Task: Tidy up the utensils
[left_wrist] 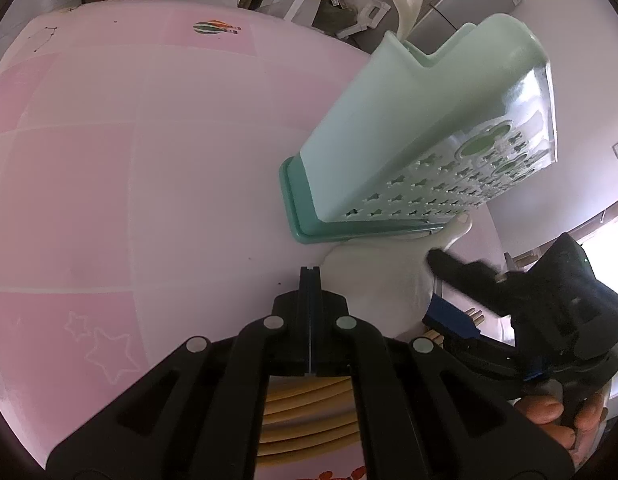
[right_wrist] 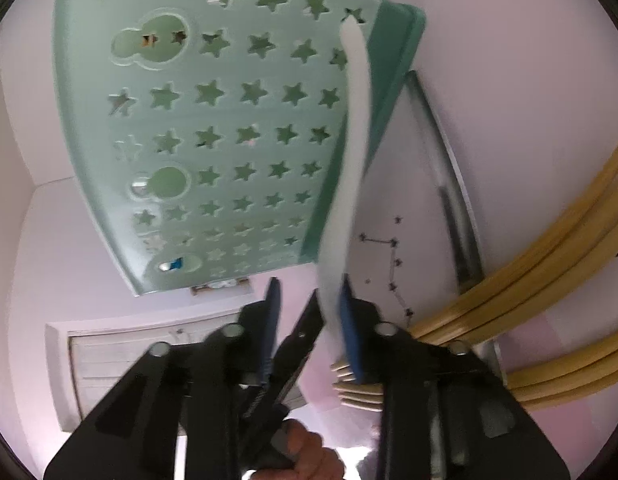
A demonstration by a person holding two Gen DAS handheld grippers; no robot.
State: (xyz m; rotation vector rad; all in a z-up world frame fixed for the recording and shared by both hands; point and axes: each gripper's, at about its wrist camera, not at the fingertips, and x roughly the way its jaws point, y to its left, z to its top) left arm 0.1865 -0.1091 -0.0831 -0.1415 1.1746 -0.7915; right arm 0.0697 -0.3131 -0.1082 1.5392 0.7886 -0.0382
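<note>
White spoon handle (right_wrist: 355, 128) against right hand-held gripper (right_wrist: 309, 300) pad, beside star-perforated green holder (right_wrist: 213, 120).

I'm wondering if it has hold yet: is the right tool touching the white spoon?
Touching. Right wrist view: the white spoon lies flat against a blue pad of the right tool.

Both wrist views close, angled down; share green holder (left_wrist: 393, 128).

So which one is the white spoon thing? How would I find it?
Find the big mint-green holder with star holes standing on the pink table. Beside its darker green tray, the right tool has a long white utensil between its fingers. Its neighbours, the chopsticks, are yellow wood.
</note>
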